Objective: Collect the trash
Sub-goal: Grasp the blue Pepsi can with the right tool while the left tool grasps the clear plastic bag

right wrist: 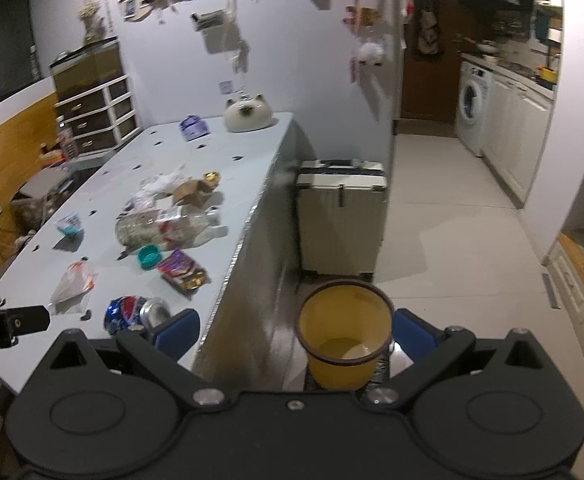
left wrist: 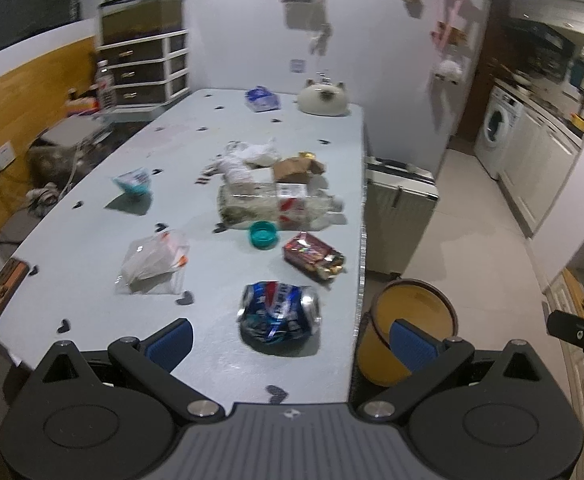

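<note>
Above the table (left wrist: 92, 208), left claw (left wrist: 292, 340) spread.

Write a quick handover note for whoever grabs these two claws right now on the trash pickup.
Left claw: open, empty, facing the crushed blue can at the table's near end.
Right claw: open, empty, over the yellow bin on the floor beside the table.
Done: nothing visible in the bin.
Left: the can, red snack wrapper, teal lid, clear bag, plastic bottle, and the paper and cardboard pile.
</note>
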### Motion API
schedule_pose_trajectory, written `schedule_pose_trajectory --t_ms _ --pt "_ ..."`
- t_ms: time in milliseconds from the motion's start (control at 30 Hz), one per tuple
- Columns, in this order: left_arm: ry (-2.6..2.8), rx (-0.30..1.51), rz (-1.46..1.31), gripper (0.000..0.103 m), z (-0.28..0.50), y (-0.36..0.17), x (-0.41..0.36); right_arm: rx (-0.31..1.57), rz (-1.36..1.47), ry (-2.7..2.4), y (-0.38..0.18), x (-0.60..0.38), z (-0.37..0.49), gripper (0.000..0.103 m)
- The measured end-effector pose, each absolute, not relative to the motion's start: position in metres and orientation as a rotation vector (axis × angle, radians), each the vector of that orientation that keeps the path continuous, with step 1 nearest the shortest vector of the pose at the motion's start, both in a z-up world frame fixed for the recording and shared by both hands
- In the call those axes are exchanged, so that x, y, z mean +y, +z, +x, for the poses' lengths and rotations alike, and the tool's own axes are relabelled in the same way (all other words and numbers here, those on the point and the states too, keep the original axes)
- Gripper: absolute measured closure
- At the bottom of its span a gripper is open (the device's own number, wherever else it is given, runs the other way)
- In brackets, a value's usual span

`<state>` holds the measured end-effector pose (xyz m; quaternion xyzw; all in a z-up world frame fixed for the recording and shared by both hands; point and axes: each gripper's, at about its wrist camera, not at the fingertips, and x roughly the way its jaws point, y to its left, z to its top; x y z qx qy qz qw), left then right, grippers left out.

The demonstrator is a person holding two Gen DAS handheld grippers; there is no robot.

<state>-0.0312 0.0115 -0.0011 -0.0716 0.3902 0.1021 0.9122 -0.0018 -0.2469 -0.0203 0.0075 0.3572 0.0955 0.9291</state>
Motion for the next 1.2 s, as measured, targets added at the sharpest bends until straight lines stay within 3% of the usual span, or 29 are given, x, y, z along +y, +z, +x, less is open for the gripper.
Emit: schedule_pose_trajectory --t_ms 600,1100,1200 --pt "0.208 0.825 -0.135 0.0 0.04 -0.013 0.18 0.716 0.137 0.133 -0.036 -0.123 0.045 0.0" --pt "0.132 1.104 -0.224 0.0 0.138 -0.091 0.257 0.778 0.169 -0.009 -0.083 -0.064 0.072 0.0" --pt "0.174 1.111 -0.204 0.011 0.157 -0.105 0.258 0.816 0.2 -0.019 -0.096 -0.062 0.074 0.0"
